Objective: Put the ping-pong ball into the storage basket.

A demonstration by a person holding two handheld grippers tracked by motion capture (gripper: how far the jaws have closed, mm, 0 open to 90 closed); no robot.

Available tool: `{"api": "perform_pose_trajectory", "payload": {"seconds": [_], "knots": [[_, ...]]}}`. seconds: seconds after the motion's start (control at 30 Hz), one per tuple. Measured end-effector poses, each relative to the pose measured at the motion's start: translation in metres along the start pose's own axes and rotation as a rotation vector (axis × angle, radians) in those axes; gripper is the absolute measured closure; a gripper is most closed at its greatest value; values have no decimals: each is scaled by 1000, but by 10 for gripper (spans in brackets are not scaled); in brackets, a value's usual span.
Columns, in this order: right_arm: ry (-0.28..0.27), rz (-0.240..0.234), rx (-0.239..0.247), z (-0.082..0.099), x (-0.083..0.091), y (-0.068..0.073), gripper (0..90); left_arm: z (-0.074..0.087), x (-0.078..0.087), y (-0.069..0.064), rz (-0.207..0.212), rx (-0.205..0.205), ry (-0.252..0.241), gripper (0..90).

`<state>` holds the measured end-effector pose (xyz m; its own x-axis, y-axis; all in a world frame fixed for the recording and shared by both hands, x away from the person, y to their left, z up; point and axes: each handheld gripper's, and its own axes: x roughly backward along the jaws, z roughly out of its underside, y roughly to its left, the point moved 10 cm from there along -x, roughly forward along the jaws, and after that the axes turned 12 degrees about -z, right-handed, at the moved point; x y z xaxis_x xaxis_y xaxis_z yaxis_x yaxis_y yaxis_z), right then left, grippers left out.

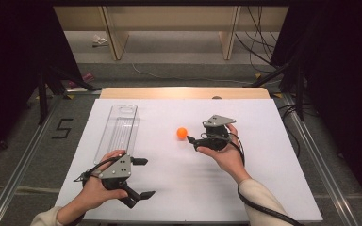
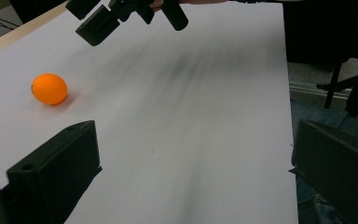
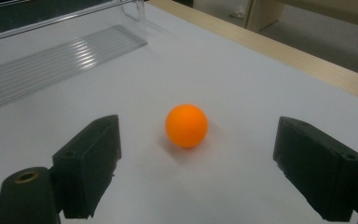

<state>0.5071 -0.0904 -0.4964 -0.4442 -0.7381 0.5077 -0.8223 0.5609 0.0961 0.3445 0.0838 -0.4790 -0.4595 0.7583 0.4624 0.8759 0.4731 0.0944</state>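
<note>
Right now the right gripper (image 1: 192,140) has its black fingers (image 3: 91,161) spread wide with nothing between them but air, and the orange ball (image 3: 186,125) sits on the white surface (image 3: 242,93) just ahead of the gap, touching neither finger. In the high view the ball (image 1: 182,133) lies near the middle of the surface, just to the left of that gripper's tips. The left gripper (image 1: 142,177), held low near the front left corner, also has its fingers (image 2: 58,172) parted and empty; its own view shows the ball (image 2: 49,88) farther off, with bare surface between, and the right gripper (image 2: 121,16) hanging above the far end.

A clear plastic tray (image 1: 118,132), long and narrow with a ribbed floor, lies along the left side, well apart from the ball; the right gripper view shows its ribs and glossy wall (image 3: 60,56) closely, while the high view gives its whole outline. Open room lies all around the ball. The surface is matte white, with a pale wooden edge (image 3: 279,51) along the far side. The ball is smooth and round.
</note>
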Motion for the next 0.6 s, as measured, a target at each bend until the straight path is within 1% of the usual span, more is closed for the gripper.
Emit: {"api": "perform_pose_trajectory", "payload": {"seconds": [0.27,0.3,0.37,0.43,0.6], "knots": [[8,-4,-12,-1,-13,-4,161,0,0,0,1,0,0,7],[12,-6,-9,-2,-17,-5,161,0,0,0,1,0,-1,7],[14,-7,-10,-2,-19,-5,161,0,0,0,1,0,-1,6],[19,-10,-10,-3,-25,-6,161,0,0,0,1,-1,0,6],[21,-12,-16,-3,-31,-7,161,0,1,0,3,-2,1,6]]}}
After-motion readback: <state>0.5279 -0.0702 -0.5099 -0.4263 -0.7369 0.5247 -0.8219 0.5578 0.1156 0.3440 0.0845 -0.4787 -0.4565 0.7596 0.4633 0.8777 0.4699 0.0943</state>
